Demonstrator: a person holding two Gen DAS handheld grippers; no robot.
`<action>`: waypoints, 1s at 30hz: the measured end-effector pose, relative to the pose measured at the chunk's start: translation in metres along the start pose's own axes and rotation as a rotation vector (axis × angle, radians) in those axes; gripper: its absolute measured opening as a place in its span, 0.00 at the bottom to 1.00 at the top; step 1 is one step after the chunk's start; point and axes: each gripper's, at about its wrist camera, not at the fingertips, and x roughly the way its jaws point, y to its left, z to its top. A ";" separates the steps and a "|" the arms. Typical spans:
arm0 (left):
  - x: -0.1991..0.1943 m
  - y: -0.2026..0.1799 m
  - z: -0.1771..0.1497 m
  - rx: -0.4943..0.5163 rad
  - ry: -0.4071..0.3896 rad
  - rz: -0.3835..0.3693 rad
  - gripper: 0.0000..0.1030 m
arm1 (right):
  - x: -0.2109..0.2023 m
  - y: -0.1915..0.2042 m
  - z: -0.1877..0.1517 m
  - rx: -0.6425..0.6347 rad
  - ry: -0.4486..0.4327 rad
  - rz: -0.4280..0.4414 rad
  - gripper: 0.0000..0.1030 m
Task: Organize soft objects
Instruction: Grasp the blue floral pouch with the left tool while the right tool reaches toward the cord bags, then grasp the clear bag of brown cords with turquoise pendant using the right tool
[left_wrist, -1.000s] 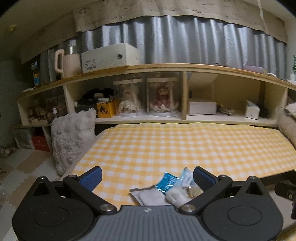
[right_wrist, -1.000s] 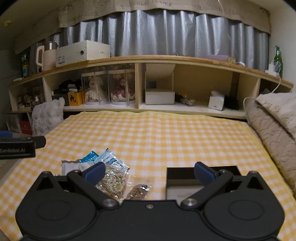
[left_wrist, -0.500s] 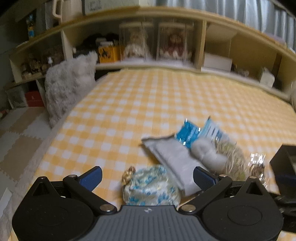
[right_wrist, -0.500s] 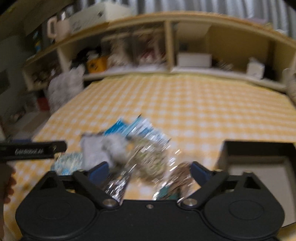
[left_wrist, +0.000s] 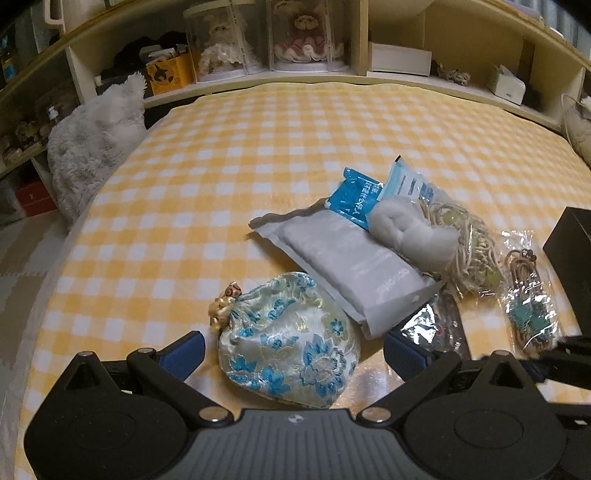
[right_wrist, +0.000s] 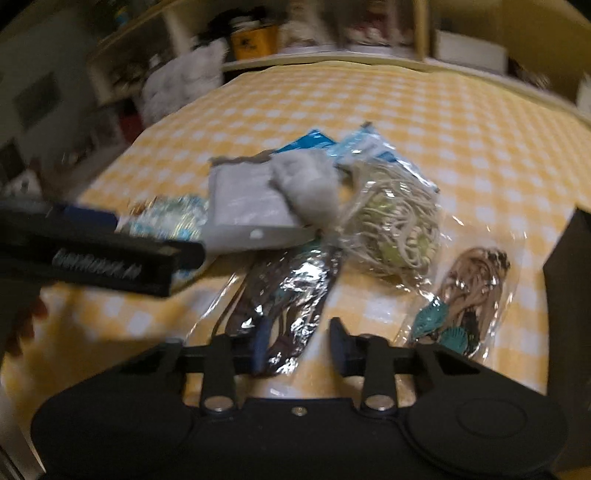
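Note:
A pile of soft items lies on the yellow checked blanket (left_wrist: 258, 140). A blue-flowered satin pouch (left_wrist: 288, 339) sits between the wide-open fingers of my left gripper (left_wrist: 291, 349), untouched as far as I can see. Behind it lie a grey flat packet (left_wrist: 347, 258), a blue sachet (left_wrist: 354, 199), a white fluffy wad (left_wrist: 410, 229), a bag of beige cord (left_wrist: 469, 247) and a shell trinket bag (left_wrist: 528, 295). My right gripper (right_wrist: 299, 349) has narrowed its fingers around a shiny foil-like bag (right_wrist: 284, 295), with a gap still showing. The view is blurred.
A black open box (left_wrist: 572, 258) stands at the right edge, also at the right in the right wrist view (right_wrist: 569, 295). A grey fluffy cushion (left_wrist: 92, 147) leans at the left of the bed. Shelves with doll cases (left_wrist: 258, 40) run along the back.
Both grippers have tilted down and moved in over the pile. The satin pouch now lies between the left fingers. The right fingers have closed partway around the foil bag.

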 end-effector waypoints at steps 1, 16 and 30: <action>0.001 0.000 0.000 0.008 -0.003 0.005 0.98 | -0.001 0.000 -0.002 -0.011 0.009 -0.004 0.18; 0.015 0.003 0.007 -0.001 0.006 0.001 0.78 | -0.057 -0.021 -0.030 0.009 0.167 0.008 0.11; 0.011 -0.007 0.000 0.002 0.033 -0.012 0.72 | -0.009 0.006 -0.001 0.079 -0.002 -0.038 0.77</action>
